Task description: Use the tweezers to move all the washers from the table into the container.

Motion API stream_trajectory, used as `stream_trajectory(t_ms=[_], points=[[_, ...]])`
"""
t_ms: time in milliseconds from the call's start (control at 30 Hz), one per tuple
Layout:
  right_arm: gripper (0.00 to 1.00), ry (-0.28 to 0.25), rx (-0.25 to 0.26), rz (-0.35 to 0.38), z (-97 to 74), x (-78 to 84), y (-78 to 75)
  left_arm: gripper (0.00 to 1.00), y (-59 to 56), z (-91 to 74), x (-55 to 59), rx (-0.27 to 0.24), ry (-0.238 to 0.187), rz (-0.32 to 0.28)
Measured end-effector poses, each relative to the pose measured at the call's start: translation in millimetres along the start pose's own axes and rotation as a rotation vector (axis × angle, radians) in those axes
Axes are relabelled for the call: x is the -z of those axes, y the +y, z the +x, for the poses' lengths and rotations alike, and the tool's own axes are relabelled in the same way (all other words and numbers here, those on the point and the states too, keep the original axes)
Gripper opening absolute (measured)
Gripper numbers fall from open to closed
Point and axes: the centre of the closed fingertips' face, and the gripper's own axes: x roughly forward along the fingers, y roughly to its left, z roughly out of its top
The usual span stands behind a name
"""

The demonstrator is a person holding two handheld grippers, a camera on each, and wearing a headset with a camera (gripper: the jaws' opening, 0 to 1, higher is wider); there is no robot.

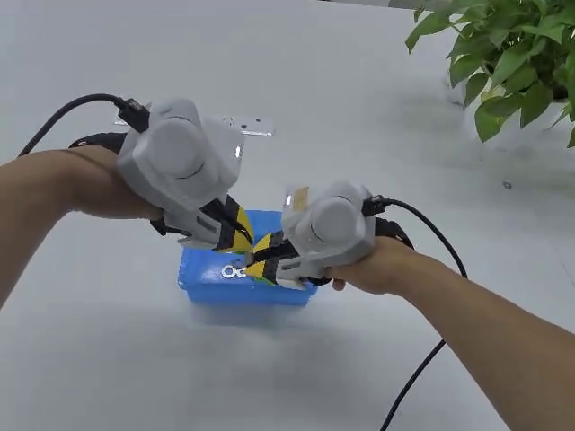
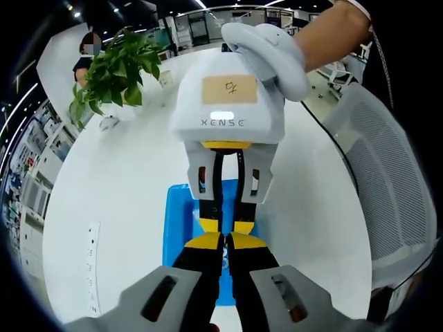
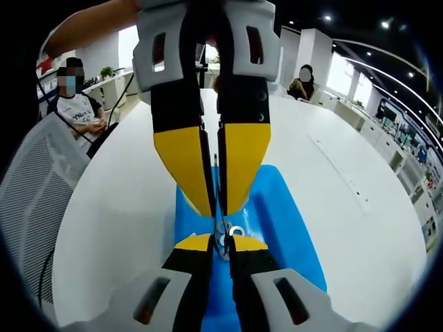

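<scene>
Both grippers have a rounded pale-grey plastic shell with a domed knob on the back. The left gripper (image 1: 235, 241) and the right gripper (image 1: 262, 262) each trail a black cable (image 1: 85, 98) from the rear of the shell. The fingers (image 3: 181, 104) are black, with broad yellow pads (image 3: 242, 162) toward the tips; from the side they show diagonal yellow-and-black stripes. At the finger roots sit grey blocks (image 2: 160, 297) with slotted openings. The front of the right gripper's shell carries a tan handwritten label (image 2: 230, 88), a lit white strip, the lettering XENSE, and a yellow bar just below. A black band (image 1: 94, 141) sits behind the left gripper.
</scene>
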Motion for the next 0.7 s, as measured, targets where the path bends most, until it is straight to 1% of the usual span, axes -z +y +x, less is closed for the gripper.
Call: stream_trajectory(t_ms=[100,267,500,700], points=[[0.11,-0.003,-0.004,0.005,1.0,0.1,0.2,0.06,0.4,1.2,-0.1,-0.003,-0.001,-0.004],[0.11,-0.007,-0.007,0.01,0.9,-0.2,-0.5,0.06,2.0,1.4,-1.4,-0.01,-0.015,-0.015],[0.11,-0.002,-0.002,0.004,-0.2,0.1,-0.5,0.06,0.8,1.9,-3.3,-0.009,-0.013,-0.006],[0.11,-0.003,0.007,0.0,-2.8,-2.0,-0.8,0.06,0.7,-1.8,-3.3,-0.015,-0.009,-0.003]])
